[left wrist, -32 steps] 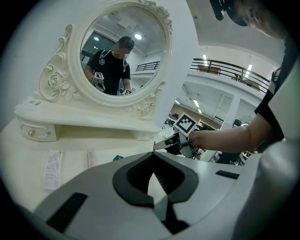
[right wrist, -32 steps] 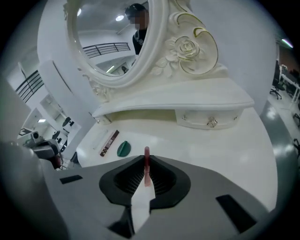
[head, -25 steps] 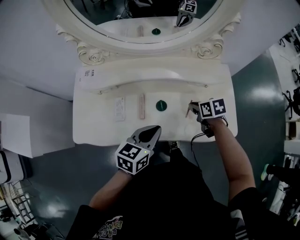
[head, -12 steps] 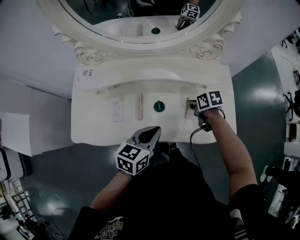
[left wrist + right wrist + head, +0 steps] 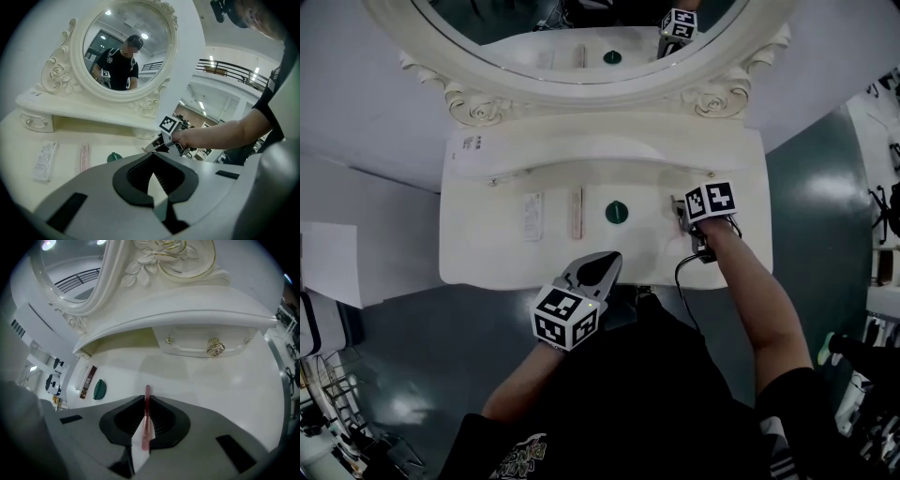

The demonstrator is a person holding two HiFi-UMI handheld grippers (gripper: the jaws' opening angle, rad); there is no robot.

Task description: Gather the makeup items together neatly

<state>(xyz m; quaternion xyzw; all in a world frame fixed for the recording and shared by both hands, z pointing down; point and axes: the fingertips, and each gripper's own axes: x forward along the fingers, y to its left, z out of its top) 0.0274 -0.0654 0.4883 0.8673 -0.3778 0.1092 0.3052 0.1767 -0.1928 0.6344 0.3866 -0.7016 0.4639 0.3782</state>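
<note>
The right gripper [image 5: 147, 398] points steeply down at the white dressing-table surface [image 5: 220, 385]. Its jaws are pinched almost together on a thin pink stick [image 5: 146, 425]. The stick stands on edge between the pads and pokes a little past the tips; whether its end touches the surface cannot be told. Beyond those tips the surface is bare up to a drawer front with a gold knob [image 5: 214, 347]. Well off to the left of these jaws lies a green round item [image 5: 99, 389], and just past it a narrow strip [image 5: 87, 381].

The left gripper [image 5: 153, 155] hangs over the near edge of the surface, its jaws fully together with nothing between them. Ahead of its tips and slightly left sits the green round item. Further left lie the narrow strip and then a flat white packet [image 5: 45, 161], side by side but apart. Ahead and to the right of these jaws is the right gripper's marker cube [image 5: 171, 125]. An oval mirror [image 5: 126, 47] rises behind everything.
</note>
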